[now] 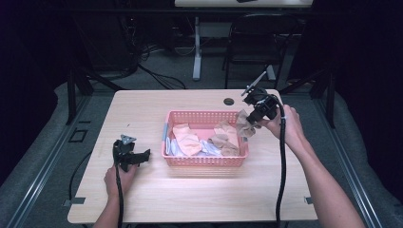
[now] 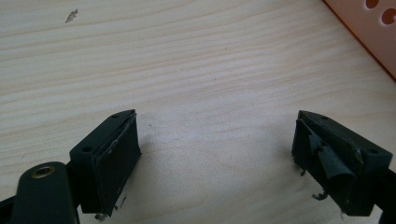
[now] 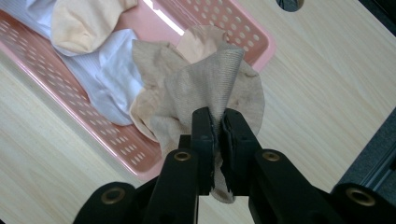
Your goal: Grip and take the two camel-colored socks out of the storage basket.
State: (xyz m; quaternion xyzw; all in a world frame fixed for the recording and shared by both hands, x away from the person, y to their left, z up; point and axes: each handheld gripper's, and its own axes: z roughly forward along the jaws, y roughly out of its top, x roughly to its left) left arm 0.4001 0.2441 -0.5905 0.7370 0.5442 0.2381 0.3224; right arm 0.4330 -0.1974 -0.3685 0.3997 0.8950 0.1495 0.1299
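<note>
1. A tan sock (image 3: 210, 88) is pinched between the closed jaws of the right gripper (image 3: 218, 140); in the high view it hangs from that gripper (image 1: 255, 118) over the right end of the pink basket (image 1: 204, 160), at or just past the rim.
2. Whether the sock is being lifted out or lowered in cannot be told from these pictures (it hangs clear of the pile, which suggests removal, but this is only a judgement).
3. Inside the basket several pieces are seen lying loose: a peach sock (image 1: 186, 140) at the left, a white cloth (image 1: 207, 147) in the middle, and more tan socks (image 1: 223, 140) at the right.
4. No sock is seen laid out on the table (image 1: 142, 109), so, if the basket is being emptied, the work is judged to be at its start, with nearly everything left to move.
5. The left gripper (image 1: 129, 154) is held low over the bare table left of the basket, its jaws spread wide with nothing between them; it is judged idle for now.
</note>
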